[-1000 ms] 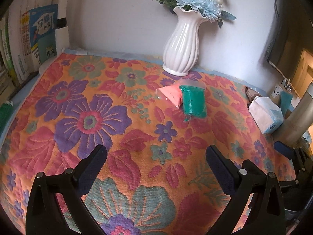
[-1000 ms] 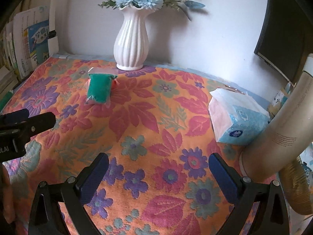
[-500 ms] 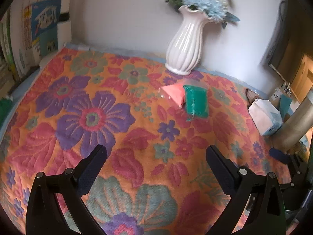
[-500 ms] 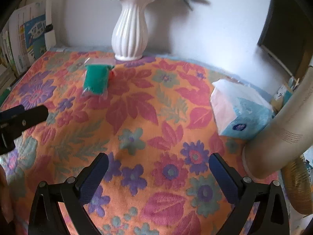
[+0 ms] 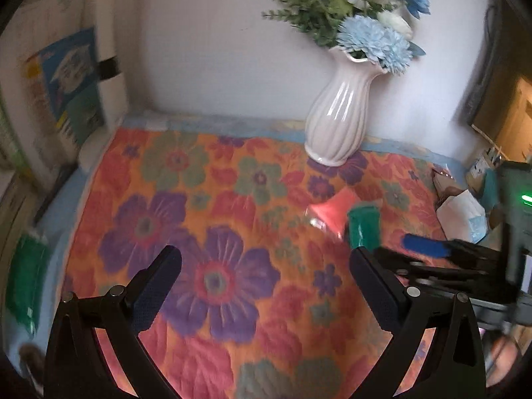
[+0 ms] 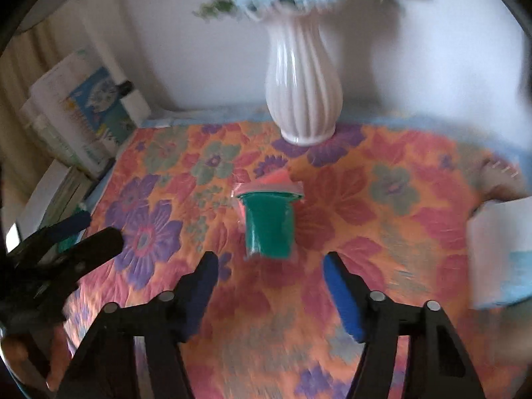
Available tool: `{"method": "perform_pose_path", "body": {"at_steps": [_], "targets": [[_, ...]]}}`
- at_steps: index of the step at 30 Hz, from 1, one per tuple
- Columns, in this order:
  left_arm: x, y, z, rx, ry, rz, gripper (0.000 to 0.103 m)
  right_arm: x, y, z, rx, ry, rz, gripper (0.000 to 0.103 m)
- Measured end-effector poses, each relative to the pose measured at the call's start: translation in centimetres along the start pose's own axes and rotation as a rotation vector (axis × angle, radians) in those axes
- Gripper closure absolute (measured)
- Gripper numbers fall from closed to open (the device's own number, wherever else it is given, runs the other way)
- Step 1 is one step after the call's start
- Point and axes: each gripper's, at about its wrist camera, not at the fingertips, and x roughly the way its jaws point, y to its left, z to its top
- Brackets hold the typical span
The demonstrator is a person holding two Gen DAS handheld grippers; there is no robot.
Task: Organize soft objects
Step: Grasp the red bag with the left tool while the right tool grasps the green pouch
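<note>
A green soft object in a clear bag (image 6: 270,229) lies on the flowered cloth (image 6: 382,232), with a pink bagged one (image 6: 271,179) just behind and partly under it. My right gripper (image 6: 271,264) is open and empty, its tips just short of the green bag's near end. In the left wrist view the green bag (image 5: 363,227) and pink bag (image 5: 327,211) lie at mid right. My left gripper (image 5: 266,266) is open and empty over the cloth, left of the bags. The right gripper (image 5: 422,249) comes in from the right beside the green bag.
A white ribbed vase (image 6: 304,89) with blue flowers stands at the back by the wall. A tissue pack (image 6: 498,252) lies at the right. Books and papers (image 6: 86,113) stack at the left edge. Another green thing (image 5: 26,276) lies off the cloth's left side.
My right gripper has swung left and forward, up to the green bag. My left gripper has turned left, so the bags sit further right in its view.
</note>
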Motion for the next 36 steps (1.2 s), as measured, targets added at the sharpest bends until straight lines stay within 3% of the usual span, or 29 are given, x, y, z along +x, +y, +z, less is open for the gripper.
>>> {"method": "perform_pose_path", "body": {"at_steps": [1,3,5,7,11,16,17,18,20,23,26,29,36], "targets": [[0.6,0.0,0.2,0.019,-0.006,0.011,0.002,0.7,-0.2,0.1,0.013,0.008,0.003,0.040],[1.5,-0.3,0.3,0.045,-0.014,0.048,0.003,2.7,-0.3,0.3,0.027,0.017,0.001,0.056],[2.7,-0.9,0.6,0.083,-0.010,0.037,0.006,3.6,-0.3,0.5,0.017,0.023,0.013,0.065],[3.5,-1.7,0.8,0.112,-0.009,-0.005,0.006,3.1,-0.8,0.2,0.018,0.001,0.014,0.066],[5.8,-4.0,1.2,0.197,0.005,-0.098,0.006,0.1,-3.1,-0.9,0.060,-0.067,-0.064,0.066],[9.0,-6.7,1.8,0.291,0.039,-0.112,0.006,-0.2,-6.1,-2.2,0.078,-0.098,-0.093,0.066],[9.8,-7.1,2.0,0.306,0.041,-0.109,0.008,0.4,-6.5,-2.5,0.084,-0.093,-0.080,0.066],[10.4,-7.3,2.1,0.316,0.049,-0.109,0.024,1.1,-7.0,-2.7,0.099,-0.078,-0.066,0.065],[10.9,-7.3,2.0,0.321,0.081,-0.139,0.043,0.7,-6.9,-2.4,0.089,-0.098,-0.063,0.064],[10.9,-7.1,2.2,0.315,0.070,-0.160,0.048,1.5,-6.8,-2.2,0.092,-0.088,-0.056,0.049],[10.2,-7.4,1.9,0.330,0.039,-0.141,0.050,1.7,-6.5,-1.9,0.087,-0.097,-0.098,0.049],[9.2,-7.4,1.6,0.320,0.000,-0.099,0.051,1.2,-6.2,-2.0,0.071,-0.123,-0.107,0.077],[3.9,-6.5,-2.3,0.203,-0.035,-0.078,0.051,-0.8,-5.0,-3.8,0.028,-0.163,-0.068,0.080]]}}
